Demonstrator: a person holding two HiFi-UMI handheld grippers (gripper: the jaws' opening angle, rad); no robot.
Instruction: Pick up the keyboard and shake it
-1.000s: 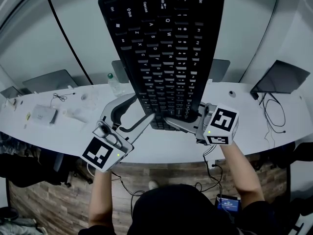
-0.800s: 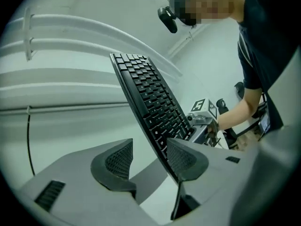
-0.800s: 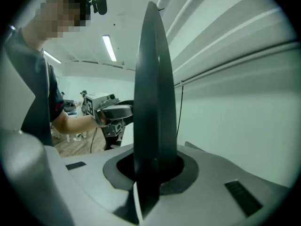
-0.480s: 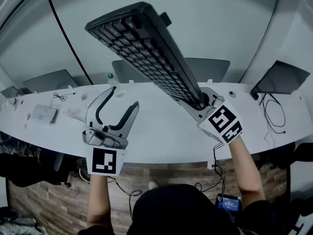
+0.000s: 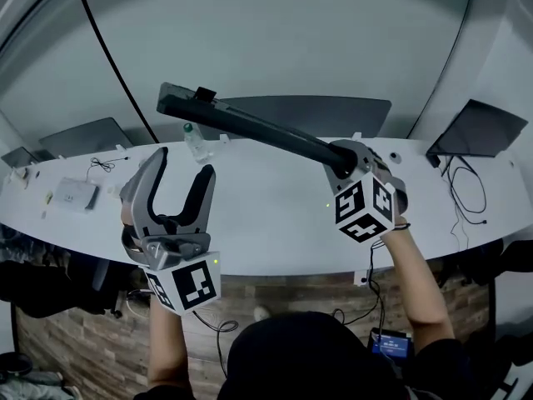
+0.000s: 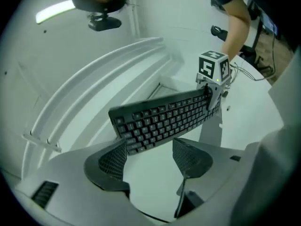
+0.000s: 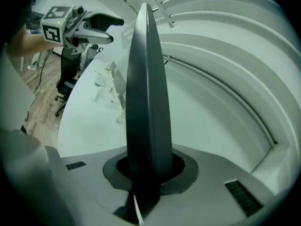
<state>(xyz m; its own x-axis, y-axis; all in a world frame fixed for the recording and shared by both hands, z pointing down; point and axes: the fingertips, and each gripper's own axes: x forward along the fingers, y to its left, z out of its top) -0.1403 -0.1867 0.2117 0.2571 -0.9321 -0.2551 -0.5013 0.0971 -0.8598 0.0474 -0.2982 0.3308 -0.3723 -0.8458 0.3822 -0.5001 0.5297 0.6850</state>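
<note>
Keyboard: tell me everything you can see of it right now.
The keyboard is black and full-size, plastic by its look, with rows of pale-lettered keys on a slim body. It is off the white desk, held in the air by one short end, which the right gripper clamps between its jaws. In the head view it shows edge-on, running up and left from that gripper. Nothing else touches it.

Probably an office: laptops (image 5: 479, 132) and cables (image 5: 466, 192) lie along a long white desk (image 5: 275, 223).
</note>
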